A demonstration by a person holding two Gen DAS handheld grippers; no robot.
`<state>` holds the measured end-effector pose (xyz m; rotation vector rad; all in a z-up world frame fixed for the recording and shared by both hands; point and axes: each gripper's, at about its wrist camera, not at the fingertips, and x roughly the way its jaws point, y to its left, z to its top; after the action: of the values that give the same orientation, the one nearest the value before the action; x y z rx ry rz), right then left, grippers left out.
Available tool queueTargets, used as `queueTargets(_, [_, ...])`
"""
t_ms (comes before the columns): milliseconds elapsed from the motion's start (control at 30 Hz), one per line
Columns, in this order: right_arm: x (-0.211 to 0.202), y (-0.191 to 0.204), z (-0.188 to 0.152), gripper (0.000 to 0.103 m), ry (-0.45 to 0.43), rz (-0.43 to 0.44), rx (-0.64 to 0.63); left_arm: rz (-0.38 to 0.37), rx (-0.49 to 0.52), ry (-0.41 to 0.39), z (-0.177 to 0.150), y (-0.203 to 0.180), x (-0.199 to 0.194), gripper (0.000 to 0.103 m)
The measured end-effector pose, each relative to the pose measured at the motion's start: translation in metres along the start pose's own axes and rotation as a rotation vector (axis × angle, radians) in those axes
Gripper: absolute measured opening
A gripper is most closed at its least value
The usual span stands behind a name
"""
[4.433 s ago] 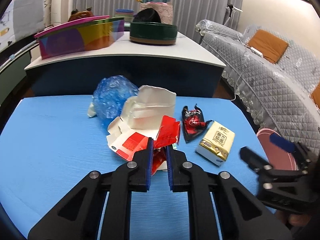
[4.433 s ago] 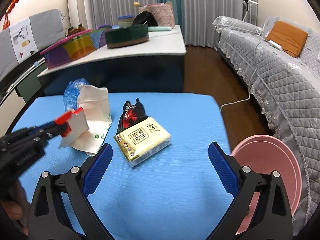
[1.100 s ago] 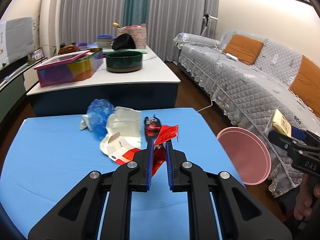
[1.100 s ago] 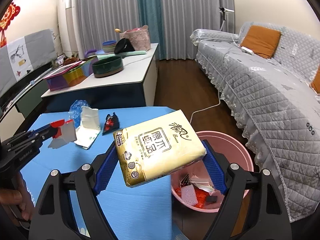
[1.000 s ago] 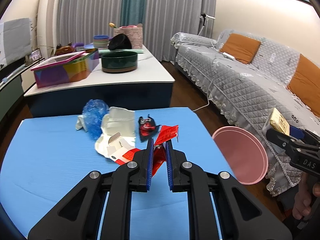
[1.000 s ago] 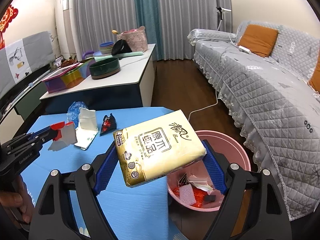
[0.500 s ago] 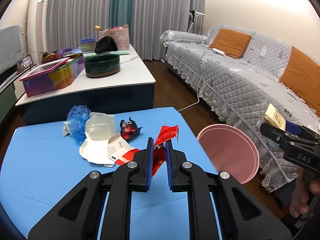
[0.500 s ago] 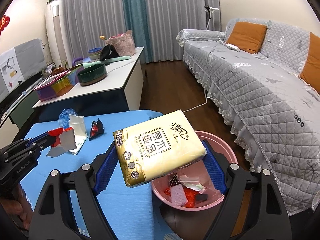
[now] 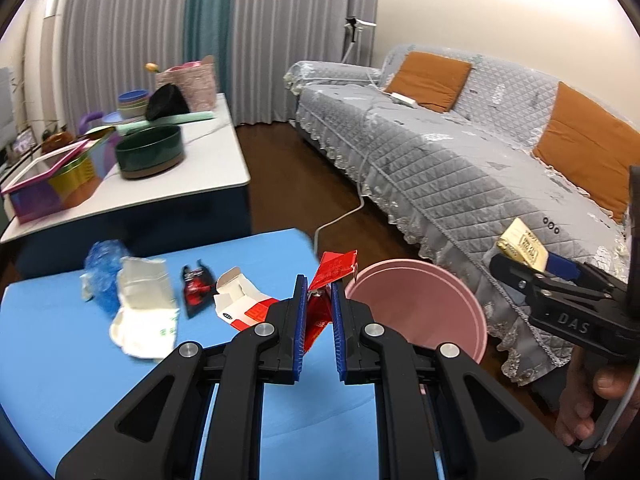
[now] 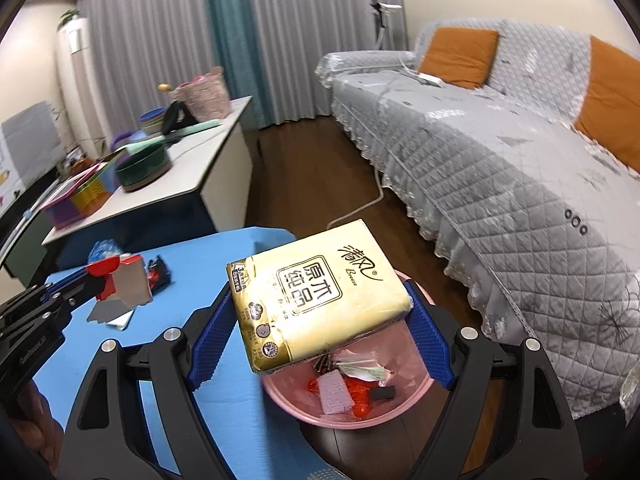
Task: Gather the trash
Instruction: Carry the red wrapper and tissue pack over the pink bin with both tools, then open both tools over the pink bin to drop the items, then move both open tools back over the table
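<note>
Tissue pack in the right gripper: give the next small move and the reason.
Probably open the right gripper now. The tissue pack it holds hangs over the pink bin, whose open mouth, with trash already inside, lies just beneath, so the pack should drop in.

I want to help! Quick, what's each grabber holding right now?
Left gripper: closed on a red wrapper.
Right gripper: closed on a yellow tissue pack, above the pink bin.

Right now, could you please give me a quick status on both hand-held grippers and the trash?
Left hand-held gripper shut on red wrapper. Right hand-held gripper shut on tissue pack above pink bin. Drop path unobstructed.
</note>
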<state>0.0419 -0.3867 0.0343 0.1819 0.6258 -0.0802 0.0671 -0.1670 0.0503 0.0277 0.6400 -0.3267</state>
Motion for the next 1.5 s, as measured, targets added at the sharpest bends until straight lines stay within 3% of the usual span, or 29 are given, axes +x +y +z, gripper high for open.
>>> queueTargets(467, [0.03,-0.031,0.007,0.08,0.018,-0.07,0.02,-0.138,0.014,0.014,0.033,-0.041,0.054,0.012])
queueTargets(967, [0.054,-0.046,-0.002,0.08,0.079,-0.085,0.013,-0.242,0.017,0.089,0.037,-0.068,0.111,0.013])
queueTargets(1067, [0.06,-0.043,-0.004,0.082,0.105,-0.08,-0.006,-0.265,0.013,0.132,0.035,-0.07,0.12,0.024])
queueTargets(1100, [0.062,-0.041,-0.005,0.083,0.114,-0.089,-0.018,-0.263,0.007,0.132,0.035,-0.069,0.121,0.035])
queueTargets(1133, [0.064,-0.04,-0.006,0.084,0.117,-0.095,-0.027,-0.262,-0.002,0.125,0.035,-0.067,0.12,0.038])
queueTargets(1500, [0.059,-0.029,-0.004,0.089,0.1,-0.096,-0.053,-0.225,-0.022,0.103,0.035,-0.041,0.094,0.038])
